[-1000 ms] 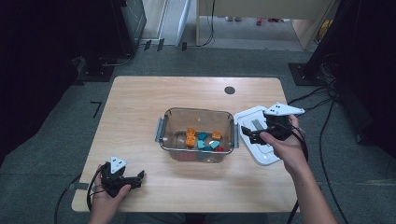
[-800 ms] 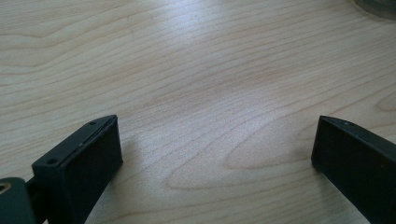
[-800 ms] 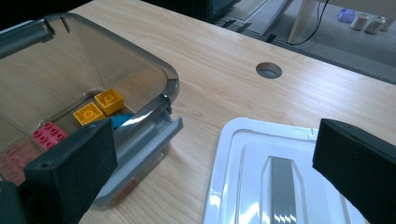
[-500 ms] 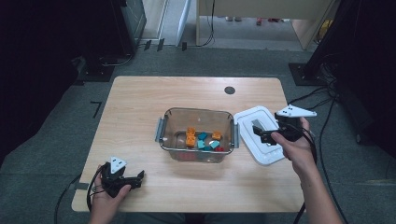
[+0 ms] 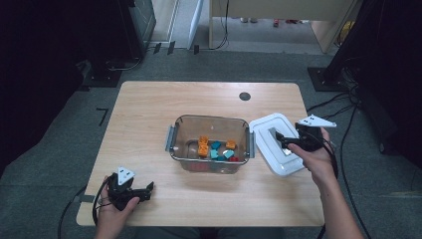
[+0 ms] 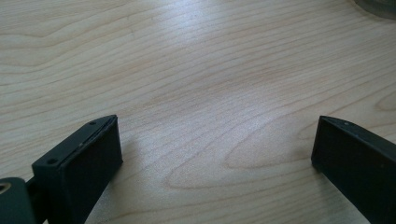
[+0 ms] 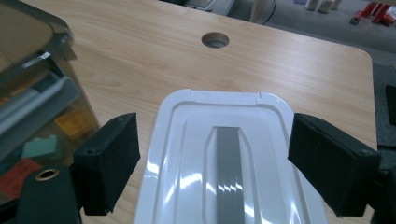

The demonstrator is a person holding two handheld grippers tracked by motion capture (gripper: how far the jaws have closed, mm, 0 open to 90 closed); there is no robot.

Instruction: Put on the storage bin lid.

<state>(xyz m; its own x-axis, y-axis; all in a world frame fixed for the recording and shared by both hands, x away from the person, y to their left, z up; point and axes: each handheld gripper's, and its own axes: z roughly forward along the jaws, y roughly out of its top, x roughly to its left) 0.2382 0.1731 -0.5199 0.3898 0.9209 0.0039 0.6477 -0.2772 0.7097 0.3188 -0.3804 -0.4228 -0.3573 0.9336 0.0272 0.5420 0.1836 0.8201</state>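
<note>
- A clear tub [image 5: 209,144] sits mid-table [image 5: 149,114], holding orange, teal and red blocks [image 5: 215,149].
- The white lid [image 5: 276,144] lies flat on the table, touching the tub's right end.
- The right gripper [image 7: 212,168] hovers over the lid, its fingers [image 7: 109,161] straddling it and just closing in, not yet pressing.
- The left gripper [image 6: 215,154] rests near the tub's front-left, fingers wide, holding nothing.

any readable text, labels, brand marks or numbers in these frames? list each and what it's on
None readable.
White lid: plain, grey strip down the middle, no print.
Clear container: no label; coloured blocks inside too small to show any marking.
Table: bare wood grain, no print.
Right gripper and left gripper: black jaws, no marks.
</note>
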